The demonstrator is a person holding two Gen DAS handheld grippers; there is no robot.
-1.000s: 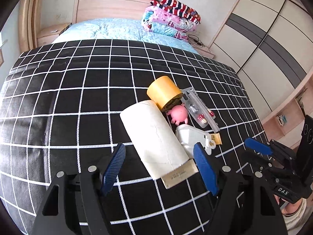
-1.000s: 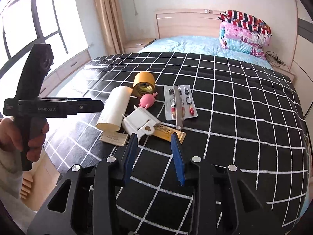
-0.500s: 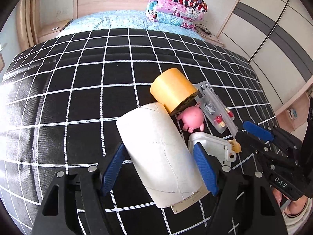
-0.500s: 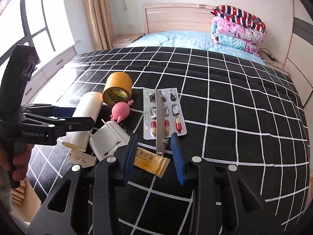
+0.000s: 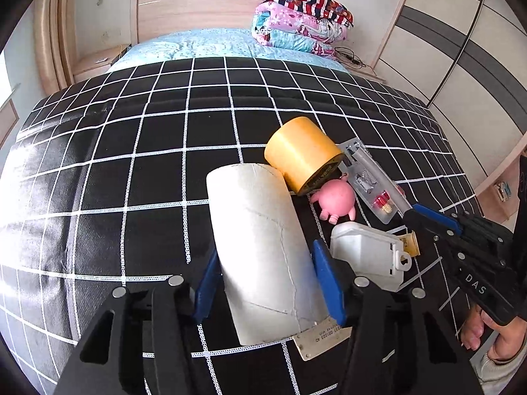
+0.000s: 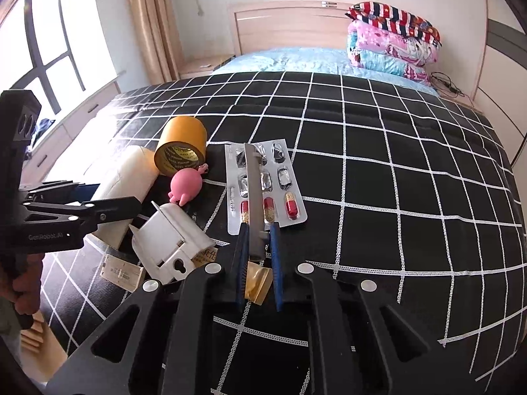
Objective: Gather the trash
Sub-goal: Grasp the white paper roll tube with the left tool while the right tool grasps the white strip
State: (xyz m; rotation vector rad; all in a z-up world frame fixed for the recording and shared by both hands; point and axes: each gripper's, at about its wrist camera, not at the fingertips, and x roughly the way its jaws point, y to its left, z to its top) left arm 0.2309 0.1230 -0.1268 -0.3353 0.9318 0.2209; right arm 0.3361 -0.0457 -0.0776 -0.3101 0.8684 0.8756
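Note:
A white paper roll (image 5: 260,250) lies on the black checked bedspread (image 5: 131,164). My left gripper (image 5: 266,283) is closing, and its blue pads touch the roll on both sides. My right gripper (image 6: 258,263) is closing too, with its pads against the near end of a grey strip (image 6: 253,191) that lies on a pill blister pack (image 6: 283,181). A gold sachet (image 6: 257,283) shows under the strip, between the fingers. A yellow tape roll (image 5: 303,154), a pink pig toy (image 5: 336,197) and a white plastic box (image 5: 365,253) lie between the two grippers.
A small card label (image 5: 322,335) sticks out from under the roll's near end. Folded quilts (image 5: 303,23) are stacked by the headboard. A wardrobe (image 5: 461,65) stands to the right of the bed, and a window (image 6: 42,52) with low drawers is on the left.
Both grippers moved forward and down to the pile. The left jaws narrowed from wide open onto the paper roll. The right jaws narrowed onto the grey strip.

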